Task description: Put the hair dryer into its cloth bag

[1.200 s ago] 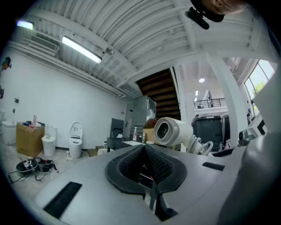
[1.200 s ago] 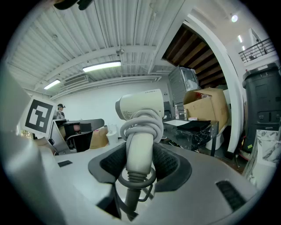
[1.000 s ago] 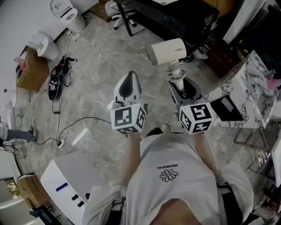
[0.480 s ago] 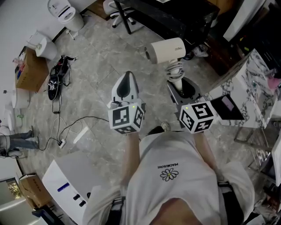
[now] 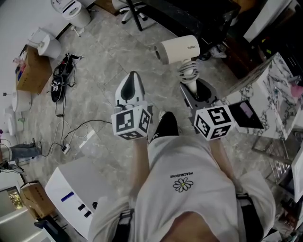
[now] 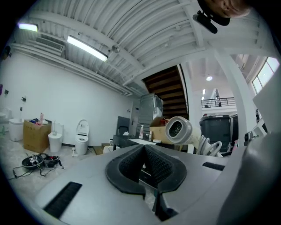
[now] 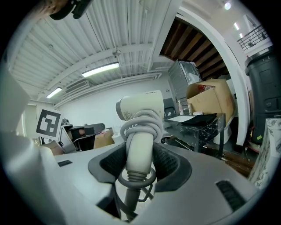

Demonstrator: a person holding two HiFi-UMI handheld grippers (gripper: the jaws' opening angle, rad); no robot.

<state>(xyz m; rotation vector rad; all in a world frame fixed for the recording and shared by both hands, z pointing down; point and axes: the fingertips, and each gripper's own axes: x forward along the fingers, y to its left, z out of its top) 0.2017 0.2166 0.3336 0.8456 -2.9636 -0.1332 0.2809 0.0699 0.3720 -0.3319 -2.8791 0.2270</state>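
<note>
A cream-white hair dryer (image 5: 179, 48) with its cord coiled round the handle (image 7: 140, 151) is held upright in my right gripper (image 5: 195, 92), whose pads press on the handle. Its barrel (image 7: 139, 105) points left over the floor. My left gripper (image 5: 130, 90) is shut with nothing between its jaws, level and just left of the dryer; the dryer's nozzle (image 6: 178, 129) shows at its right in the left gripper view. No cloth bag is visible in any view.
A black table (image 5: 189, 16) stands ahead, a marble-topped table (image 5: 274, 94) at the right. A cardboard box (image 5: 31, 71), two white toilets (image 5: 71, 12), shoes (image 5: 59, 85) and a cable with power strip (image 5: 66, 149) lie on the grey floor at left. A white unit (image 5: 75, 198) sits near left.
Both grippers and the dryer have shifted slightly up the picture as the head view tilted; a black shoe of the person now shows between the grippers. Grips are unchanged.
</note>
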